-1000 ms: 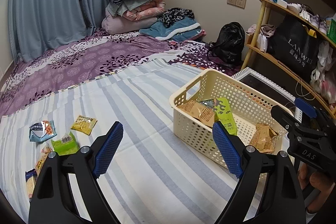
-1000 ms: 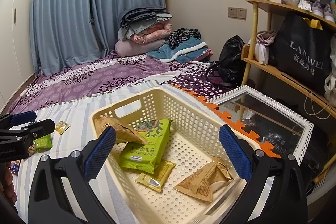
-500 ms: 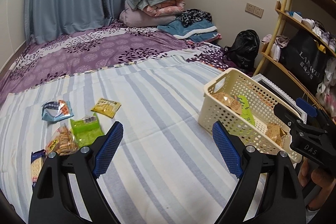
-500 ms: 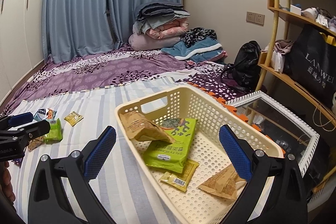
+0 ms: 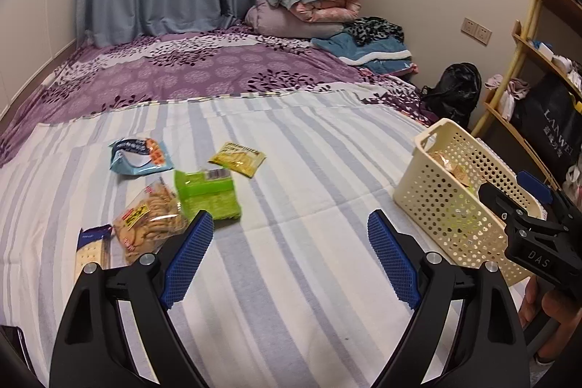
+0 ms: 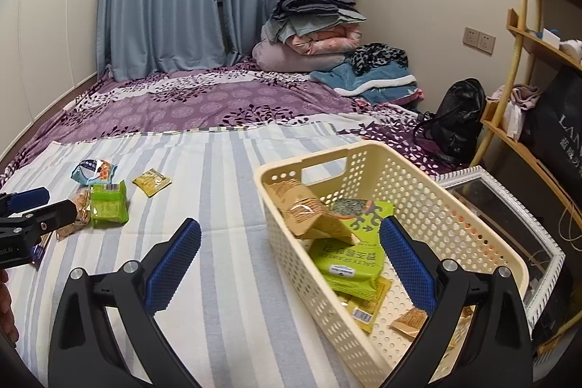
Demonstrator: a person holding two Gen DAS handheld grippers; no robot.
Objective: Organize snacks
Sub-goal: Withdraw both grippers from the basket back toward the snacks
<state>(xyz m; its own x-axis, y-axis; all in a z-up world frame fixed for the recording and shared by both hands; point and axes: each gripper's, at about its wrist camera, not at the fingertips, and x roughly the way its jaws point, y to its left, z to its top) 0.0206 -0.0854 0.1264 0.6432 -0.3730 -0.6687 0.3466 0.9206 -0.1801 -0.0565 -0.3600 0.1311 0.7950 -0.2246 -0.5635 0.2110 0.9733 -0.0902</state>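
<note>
Blue-padded left claw [image 5: 291, 253] gaping, empty | right claw [image 6: 291, 260] gaping, empty | loose snacks: green packet [image 5: 207, 193], biscuit bag [image 5: 152, 224] on striped bedsheet [image 5: 291, 170]; others in cream basket [image 6: 418, 177] | risk: slick overlapping packets, I might pinch two or snag sheet.

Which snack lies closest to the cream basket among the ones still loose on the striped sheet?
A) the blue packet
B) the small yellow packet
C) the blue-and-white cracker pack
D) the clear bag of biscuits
B: the small yellow packet lies nearest the cream basket; the blue packet, clear bag of biscuits and cracker pack lie further left.
</note>
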